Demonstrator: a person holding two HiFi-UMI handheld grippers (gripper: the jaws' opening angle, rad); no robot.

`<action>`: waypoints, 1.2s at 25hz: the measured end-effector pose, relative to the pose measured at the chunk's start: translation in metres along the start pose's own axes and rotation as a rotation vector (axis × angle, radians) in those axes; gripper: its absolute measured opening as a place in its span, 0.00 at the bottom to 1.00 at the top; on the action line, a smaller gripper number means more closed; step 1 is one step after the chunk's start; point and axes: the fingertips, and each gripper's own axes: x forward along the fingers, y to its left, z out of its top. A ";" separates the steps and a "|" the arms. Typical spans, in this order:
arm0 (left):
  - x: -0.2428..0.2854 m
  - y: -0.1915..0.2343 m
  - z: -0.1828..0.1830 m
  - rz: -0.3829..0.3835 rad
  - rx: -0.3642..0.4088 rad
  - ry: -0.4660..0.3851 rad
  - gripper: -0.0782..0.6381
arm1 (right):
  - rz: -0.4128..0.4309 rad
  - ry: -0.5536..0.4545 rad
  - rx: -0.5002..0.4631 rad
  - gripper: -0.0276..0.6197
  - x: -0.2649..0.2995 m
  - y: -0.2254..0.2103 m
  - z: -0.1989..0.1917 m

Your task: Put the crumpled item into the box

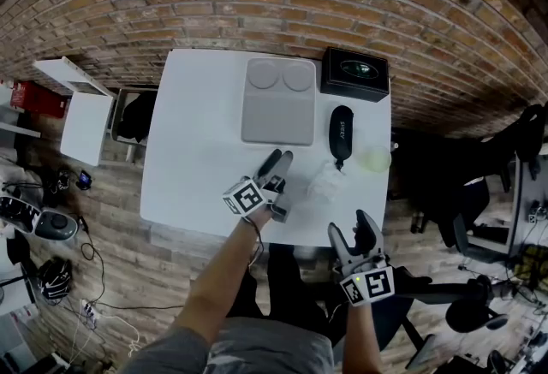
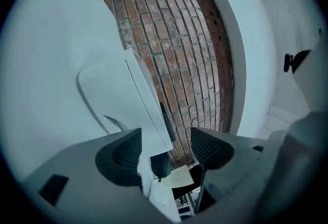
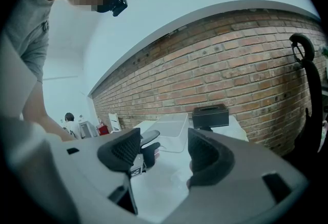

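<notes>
Plastic wad [image 1: 327, 182], clear and crumpled, on white table [image 1: 188, 167]: probably feather-light, soft, springy, best pinched across its bulky middle; left claw [image 1: 281, 158] and right claw [image 1: 351, 231] both agape, empty.

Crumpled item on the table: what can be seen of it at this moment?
The crumpled item is a small whitish, partly see-through wad, like thin plastic or paper. It lies loose on the white table near its front edge, just in front of the black case. The open left gripper is beside it and the open right gripper short of it; neither touches it.
</notes>
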 end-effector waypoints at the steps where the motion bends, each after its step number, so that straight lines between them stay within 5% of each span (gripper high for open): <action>1: 0.000 -0.002 0.001 -0.003 -0.012 -0.002 0.53 | 0.004 0.002 0.002 0.50 0.001 0.001 -0.001; 12: -0.013 0.027 0.007 0.082 -0.149 -0.086 0.54 | 0.024 -0.001 0.000 0.50 0.006 0.011 0.003; 19: 0.001 0.032 0.021 0.041 -0.218 -0.144 0.54 | 0.011 0.016 0.005 0.50 0.005 0.003 -0.002; 25: -0.002 0.025 0.023 -0.072 -0.305 -0.185 0.54 | 0.010 0.019 0.006 0.50 0.005 -0.001 -0.002; 30: -0.007 0.021 0.019 -0.110 -0.287 -0.154 0.54 | 0.009 0.021 0.012 0.50 0.004 0.000 -0.006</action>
